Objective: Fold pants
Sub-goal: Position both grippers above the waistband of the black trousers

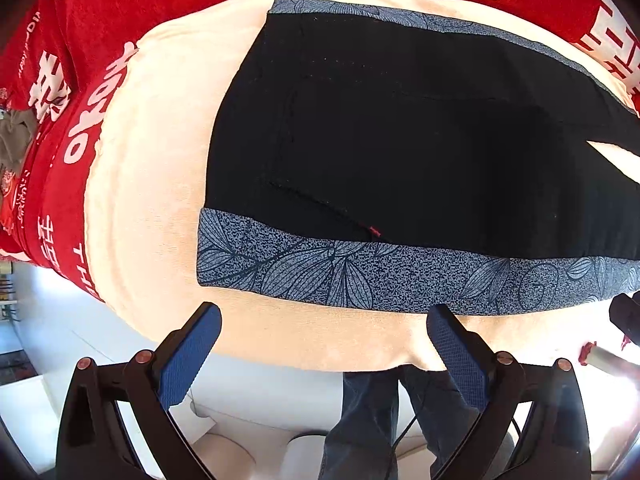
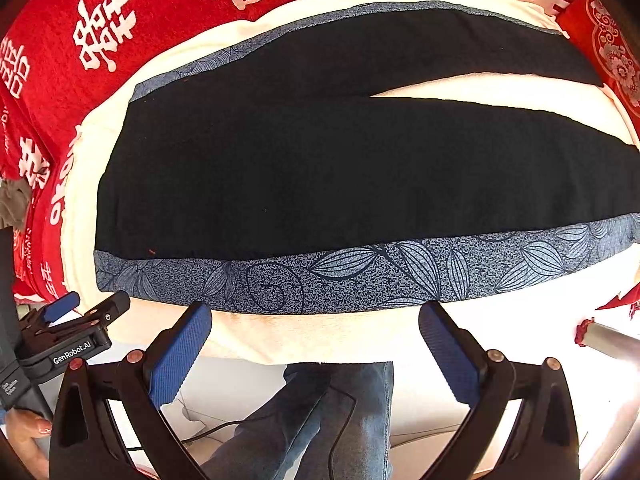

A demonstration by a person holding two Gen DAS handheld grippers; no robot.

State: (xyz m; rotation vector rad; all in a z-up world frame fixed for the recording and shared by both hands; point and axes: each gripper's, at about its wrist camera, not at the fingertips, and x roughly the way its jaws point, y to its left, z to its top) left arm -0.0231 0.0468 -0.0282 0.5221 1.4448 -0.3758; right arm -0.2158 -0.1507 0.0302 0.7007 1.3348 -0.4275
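I see the black pants [image 2: 340, 168] lying flat, soft and limp; both my left tool [image 1: 324, 332] and right tool [image 2: 316, 328] gape empty; I'd pinch the floral side stripe [image 2: 360, 276].

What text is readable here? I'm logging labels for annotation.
"GenRobot.AI": white label on the left tongs.
Double-happiness "囍" signs: white, on the red cloth.
Other white script on that cloth, and small print on the tongs' handle: too blurred to read.
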